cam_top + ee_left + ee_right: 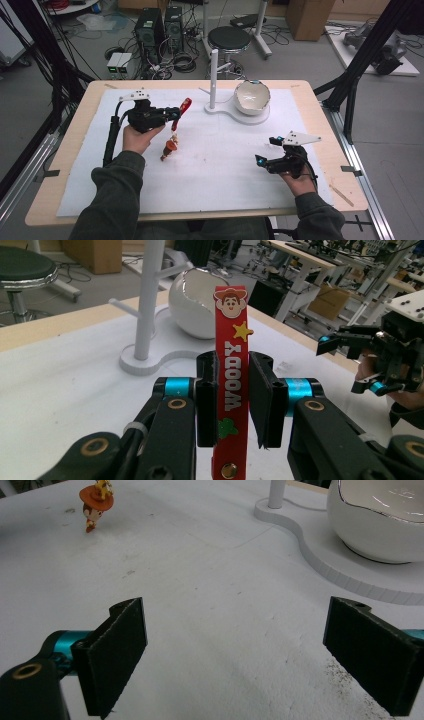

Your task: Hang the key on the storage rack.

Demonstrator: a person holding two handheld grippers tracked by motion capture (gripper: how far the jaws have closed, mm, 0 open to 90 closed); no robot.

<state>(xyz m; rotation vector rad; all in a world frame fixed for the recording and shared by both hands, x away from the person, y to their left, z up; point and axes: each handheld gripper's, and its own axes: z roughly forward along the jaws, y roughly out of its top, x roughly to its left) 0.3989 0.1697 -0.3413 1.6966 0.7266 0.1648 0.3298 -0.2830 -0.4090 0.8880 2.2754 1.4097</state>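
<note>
Red strap (230, 385), lettered WOODY in the left gripper view, stands between the left tongs (234, 399), one jaw touching, beside the white stand (214, 75), while the right tongs (255, 655) gape over the worktop (210, 610).

"woody" runs in white letters down the red strap (231, 385).

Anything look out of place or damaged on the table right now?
Nothing looks damaged or spilled. The white bowl sits tilted on its stand, probably by design. The left hand-held gripper holds the red Woody strap, its figurine hanging by the mat.
</note>
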